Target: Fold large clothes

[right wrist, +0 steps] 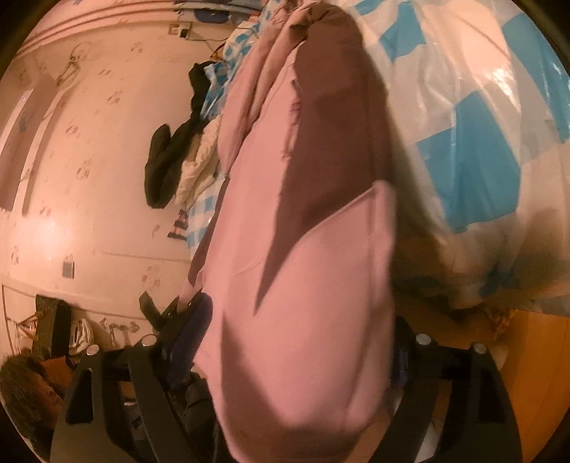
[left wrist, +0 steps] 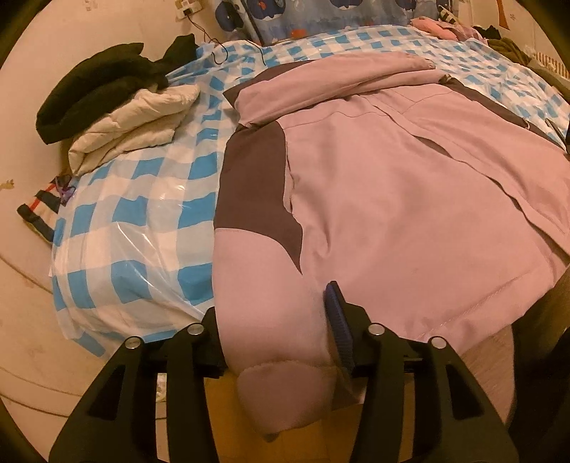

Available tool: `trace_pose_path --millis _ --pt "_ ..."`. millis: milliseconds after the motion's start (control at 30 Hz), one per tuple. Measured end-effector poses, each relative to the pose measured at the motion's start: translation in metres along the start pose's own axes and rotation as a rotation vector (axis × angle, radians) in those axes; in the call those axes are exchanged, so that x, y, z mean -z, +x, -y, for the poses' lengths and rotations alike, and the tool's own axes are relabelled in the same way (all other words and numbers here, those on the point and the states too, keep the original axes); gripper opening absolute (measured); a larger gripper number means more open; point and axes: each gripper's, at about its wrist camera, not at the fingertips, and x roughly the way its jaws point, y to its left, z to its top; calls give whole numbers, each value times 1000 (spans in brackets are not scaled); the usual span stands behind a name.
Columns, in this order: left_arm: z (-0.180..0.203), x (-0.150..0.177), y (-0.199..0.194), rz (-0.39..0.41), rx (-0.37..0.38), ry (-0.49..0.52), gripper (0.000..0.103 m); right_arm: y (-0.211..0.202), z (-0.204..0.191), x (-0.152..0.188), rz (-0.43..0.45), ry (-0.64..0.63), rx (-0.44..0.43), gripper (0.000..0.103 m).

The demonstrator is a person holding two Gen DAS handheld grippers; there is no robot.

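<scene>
Pink fabric with dark brown panels fills both views: a large jacket lies spread across a bed covered in a blue-and-white check sheet under clear plastic, its lower part hanging over the bed's near edge. In the left wrist view, the left gripper stands at that near edge with its jaws partly open; a rounded pink sleeve end droops between them, and the blue pad of the right-hand finger lies against the cloth, while the other finger is hidden behind the fabric, so whether the jaws pinch the sleeve cannot be told. In the right wrist view, which is rolled on its side, the right gripper has its jaws spread wide, with a thick fold of the jacket passing between them; the left-hand finger sits just beside the pink cloth, the other is largely covered by it, and no squeeze on the fabric is visible. Toward the bed's far left corner lie a folded cream quilted garment and a black garment touching it. A patterned pillow rests along the far edge, and a striped item lies on the floor beside the bed's left edge.
</scene>
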Motion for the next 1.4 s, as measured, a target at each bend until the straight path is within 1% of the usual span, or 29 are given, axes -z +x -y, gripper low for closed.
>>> trace_pose_path --millis 100,467,533,633,700,767,1067,1267,1400 --pt "4 2 1 10 -9 9 49 0 4 -4 10 16 -17 85" --pt "5 4 1 33 -41 43 57 1 11 -18 15 31 -17 90" --pt "4 4 1 38 -47 42 61 2 11 -20 15 34 -20 92" --pt "4 5 -1 58 -90 54 66 5 15 -21 9 41 -30 93" --pt "4 4 -3 68 -120 71 66 7 14 -22 5 42 -29 94" --pt "3 4 -4 75 -131 79 67 9 15 -23 -2 43 -29 94" --pt "-2 3 -8 99 -137 66 70 10 14 -23 -13 39 -18 94" --pt "1 3 -12 128 -146 80 75 11 12 -22 -11 39 -8 94" --pt "-2 -1 -14 145 -134 60 76 12 12 -22 -11 39 -7 94"
